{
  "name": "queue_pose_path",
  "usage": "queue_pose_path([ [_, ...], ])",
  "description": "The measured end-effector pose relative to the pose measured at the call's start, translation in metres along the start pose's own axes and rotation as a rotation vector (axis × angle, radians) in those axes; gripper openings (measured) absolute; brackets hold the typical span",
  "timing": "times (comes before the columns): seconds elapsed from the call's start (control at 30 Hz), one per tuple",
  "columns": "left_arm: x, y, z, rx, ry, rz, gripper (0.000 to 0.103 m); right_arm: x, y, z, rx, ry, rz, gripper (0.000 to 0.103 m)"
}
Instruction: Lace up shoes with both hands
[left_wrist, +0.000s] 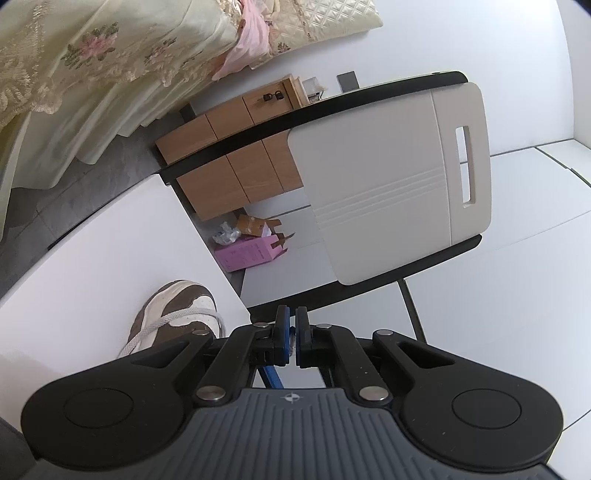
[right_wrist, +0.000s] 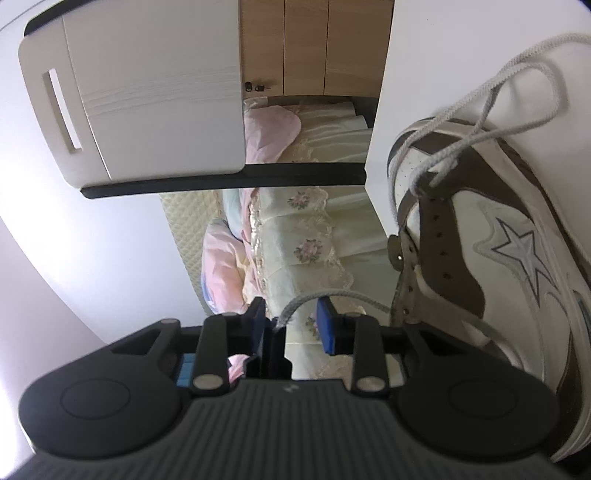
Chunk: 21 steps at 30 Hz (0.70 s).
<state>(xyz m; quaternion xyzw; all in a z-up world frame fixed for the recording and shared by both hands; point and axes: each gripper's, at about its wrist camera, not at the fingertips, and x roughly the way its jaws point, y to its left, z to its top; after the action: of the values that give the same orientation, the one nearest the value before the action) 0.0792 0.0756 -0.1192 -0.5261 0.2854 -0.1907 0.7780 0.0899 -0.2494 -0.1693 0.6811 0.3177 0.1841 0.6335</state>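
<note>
Right gripper (right_wrist: 291, 326), lower centre: jaws spread, a grey lace (right_wrist: 334, 294) end lying loose between them. Left gripper (left_wrist: 291, 332), lower centre: jaws nearly pressed together; a lace inside cannot be confirmed. Brown-and-white shoe (right_wrist: 491, 229) on white tabletop (left_wrist: 92, 251), right of frame, laces looped loosely: close squarely near the tip, draw without lifting the shoe.

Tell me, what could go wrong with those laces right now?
The right gripper has its jaws open with the grey woven lace end lying loose between them, so the lace may slip away before they close. The brown-and-white star sneaker sits near the white table's edge; a hard tug might drag it off.
</note>
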Motion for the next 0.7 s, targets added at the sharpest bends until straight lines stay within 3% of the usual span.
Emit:
queue_pose_path([
  [0.13,0.001,0.000,0.000,0.002,0.003,0.001,0.003,0.000,0.007,-0.001,-0.054,-0.015,-0.015,0.004],
  [0.4,0.007,-0.006,-0.002,0.059,0.041,0.018,0.004,0.000,0.023,-0.002,-0.181,-0.055,-0.057,0.003],
  [0.5,0.007,-0.013,-0.003,0.127,0.040,0.061,0.004,-0.002,0.037,0.004,-0.244,-0.075,-0.085,0.003],
  [0.7,0.006,-0.023,-0.007,0.234,0.046,0.082,0.004,-0.030,0.082,0.029,-0.327,-0.174,-0.060,0.003],
])
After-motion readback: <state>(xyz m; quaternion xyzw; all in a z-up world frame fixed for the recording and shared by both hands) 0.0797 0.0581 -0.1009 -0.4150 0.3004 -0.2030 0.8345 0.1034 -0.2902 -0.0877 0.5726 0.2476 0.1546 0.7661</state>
